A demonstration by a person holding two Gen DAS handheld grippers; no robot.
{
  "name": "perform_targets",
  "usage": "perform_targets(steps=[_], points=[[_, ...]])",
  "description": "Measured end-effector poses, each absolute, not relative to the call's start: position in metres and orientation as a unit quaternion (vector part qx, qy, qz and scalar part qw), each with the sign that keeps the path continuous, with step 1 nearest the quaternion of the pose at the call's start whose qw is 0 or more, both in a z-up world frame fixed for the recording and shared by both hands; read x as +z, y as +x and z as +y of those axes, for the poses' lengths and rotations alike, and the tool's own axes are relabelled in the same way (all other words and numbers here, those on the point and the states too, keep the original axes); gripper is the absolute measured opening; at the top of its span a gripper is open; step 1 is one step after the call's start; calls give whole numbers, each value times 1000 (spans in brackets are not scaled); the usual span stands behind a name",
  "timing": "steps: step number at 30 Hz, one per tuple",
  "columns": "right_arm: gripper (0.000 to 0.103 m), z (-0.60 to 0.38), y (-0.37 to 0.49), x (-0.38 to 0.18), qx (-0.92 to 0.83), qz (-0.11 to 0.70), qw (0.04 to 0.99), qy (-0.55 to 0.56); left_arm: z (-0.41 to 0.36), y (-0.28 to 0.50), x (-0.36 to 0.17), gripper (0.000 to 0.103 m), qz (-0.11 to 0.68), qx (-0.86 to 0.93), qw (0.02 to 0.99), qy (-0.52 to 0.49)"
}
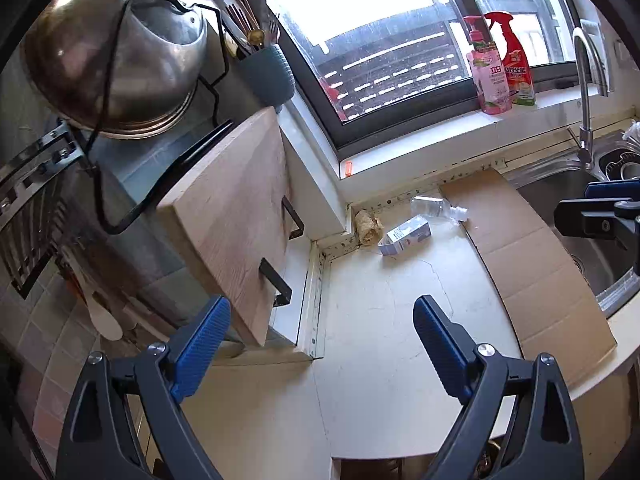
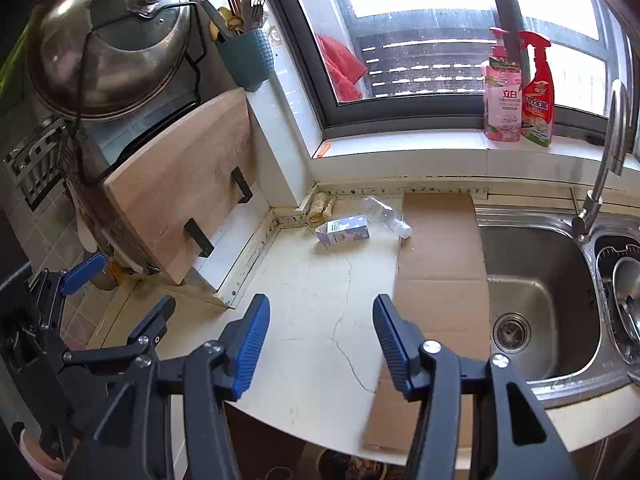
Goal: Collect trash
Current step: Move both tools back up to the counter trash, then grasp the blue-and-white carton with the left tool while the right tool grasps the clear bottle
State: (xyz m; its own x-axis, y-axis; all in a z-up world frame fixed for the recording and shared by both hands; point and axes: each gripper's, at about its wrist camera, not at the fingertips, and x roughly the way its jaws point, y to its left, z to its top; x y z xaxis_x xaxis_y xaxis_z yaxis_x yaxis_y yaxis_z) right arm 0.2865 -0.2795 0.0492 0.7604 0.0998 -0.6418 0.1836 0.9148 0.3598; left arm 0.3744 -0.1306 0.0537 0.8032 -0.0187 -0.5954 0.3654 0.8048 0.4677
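Against the backsplash, crumpled brownish paper (image 1: 368,227), perhaps; boxy carton (image 1: 405,236), clear bottle (image 1: 438,207).

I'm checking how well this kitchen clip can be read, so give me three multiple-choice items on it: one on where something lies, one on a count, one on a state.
1. Where does the small white and lilac carton lie?
A. in the steel sink
B. on the pale countertop near the back corner
C. on the windowsill

2. How many plastic bottles stand on the white windowsill?
A. two
B. four
C. none

3. How do the blue-padded left gripper and right gripper stand?
A. both open, holding nothing
B. left shut on the carton
C. right shut on a clear bottle

Answers: 1 B, it lies on its side on the countertop beside the clear plastic bottle. 2 A, a pink pump bottle and a red spray bottle. 3 A, bare counter shows between both pairs of pads.
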Motion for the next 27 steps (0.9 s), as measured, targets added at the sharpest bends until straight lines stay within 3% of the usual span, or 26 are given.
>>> perform_targets(steps=[17,27], points=[[56,-394,503,-60,7,441,867,232,-269,590,-79,92,405,-132,827,367],[56,-416,578,-121,21,482,849,217,-308,659,-143,92,450,-185,788,378]])
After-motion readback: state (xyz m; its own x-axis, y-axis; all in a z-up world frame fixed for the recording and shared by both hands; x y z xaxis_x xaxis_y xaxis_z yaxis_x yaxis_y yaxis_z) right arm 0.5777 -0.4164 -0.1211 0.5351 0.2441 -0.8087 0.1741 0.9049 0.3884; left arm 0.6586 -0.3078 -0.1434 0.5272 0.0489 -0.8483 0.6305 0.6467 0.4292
